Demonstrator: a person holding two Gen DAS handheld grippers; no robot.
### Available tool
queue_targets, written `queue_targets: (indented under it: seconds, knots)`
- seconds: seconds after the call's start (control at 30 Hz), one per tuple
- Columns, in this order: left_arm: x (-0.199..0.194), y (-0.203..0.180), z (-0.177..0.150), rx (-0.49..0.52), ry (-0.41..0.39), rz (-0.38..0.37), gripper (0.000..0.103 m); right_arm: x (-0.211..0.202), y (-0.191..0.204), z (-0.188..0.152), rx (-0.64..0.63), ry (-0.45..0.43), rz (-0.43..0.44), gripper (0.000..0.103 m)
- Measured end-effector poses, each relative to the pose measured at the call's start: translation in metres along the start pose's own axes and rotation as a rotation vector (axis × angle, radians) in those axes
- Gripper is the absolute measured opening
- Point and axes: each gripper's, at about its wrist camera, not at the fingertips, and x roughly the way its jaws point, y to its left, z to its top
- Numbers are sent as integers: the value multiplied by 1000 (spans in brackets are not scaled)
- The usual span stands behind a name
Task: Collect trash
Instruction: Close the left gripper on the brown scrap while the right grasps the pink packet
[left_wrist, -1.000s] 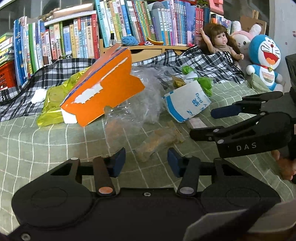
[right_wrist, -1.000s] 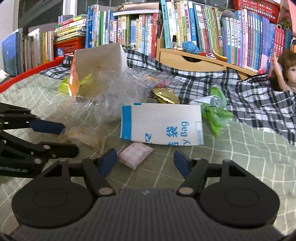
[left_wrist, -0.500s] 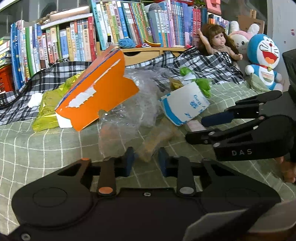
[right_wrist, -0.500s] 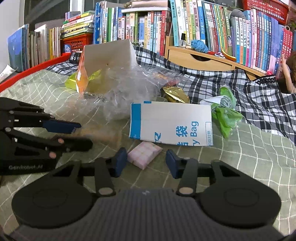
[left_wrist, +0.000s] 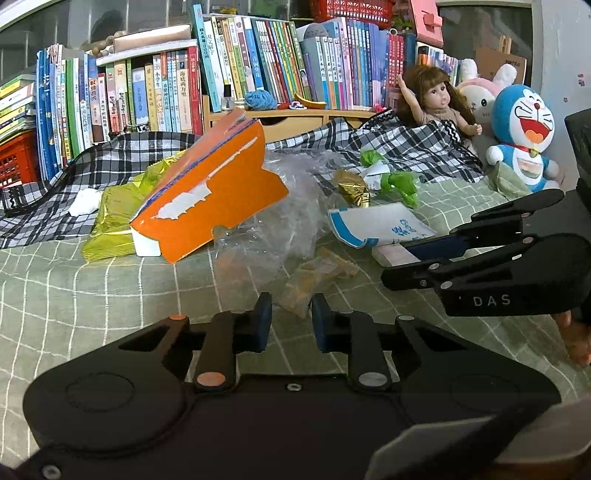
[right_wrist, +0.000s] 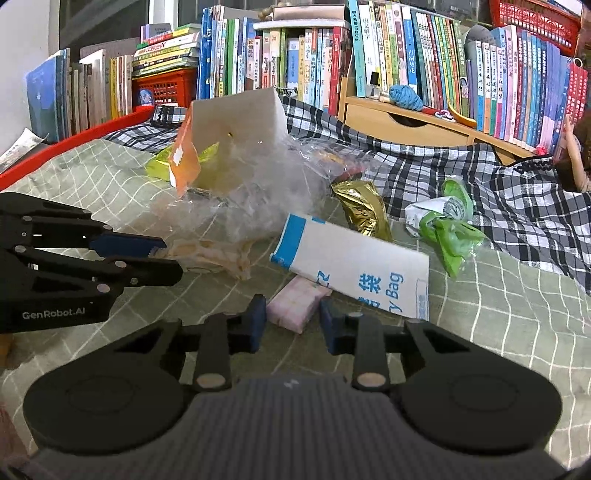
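On the bed (left_wrist: 74, 295), the left tongs (left_wrist: 288, 323) are closing on a wrapper (left_wrist: 314, 275). The right tongs (right_wrist: 291, 325) are closing around a pink packet (right_wrist: 295, 304), not yet gripping.

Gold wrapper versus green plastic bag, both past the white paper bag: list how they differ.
Colour: the gold wrapper is shiny metallic foil; the green plastic bag is matte bright green.
Shape: the gold wrapper lies as one long, creased strip; the green plastic bag is bunched and knotted.
Shared: both lie loose on the checked bedspread, ungripped.
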Motion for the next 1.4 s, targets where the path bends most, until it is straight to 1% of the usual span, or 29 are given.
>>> queue_targets:
  seconds: [0.03,0.4,0.63,0.83,1.07,1.2,1.4]
  knots:
    - [-3,0,-1,-1,-2,1,21,-2,0,-1,5,-1,3,37]
    - [-38,-3,-11,-30,-17,8,19,-35,12,-8,7,-27,17,37]
    - [-68,-8,-14,-34,-43,10,19,-57,22,-15,16,-42,72,37]
    - [-96,-15,-19,-32,-55,17,19,-76,32,-23,9,-50,82,38]
    - [-128,-24,-31,-40,-52,10,19,-102,43,-38,21,-58,109,38]
    - [-151,-32,-45,-46,-58,19,19,-113,52,-49,13,-43,152,38]
    - [-180,-44,-61,-45,-64,17,19,-133,65,-67,1,-48,185,39]
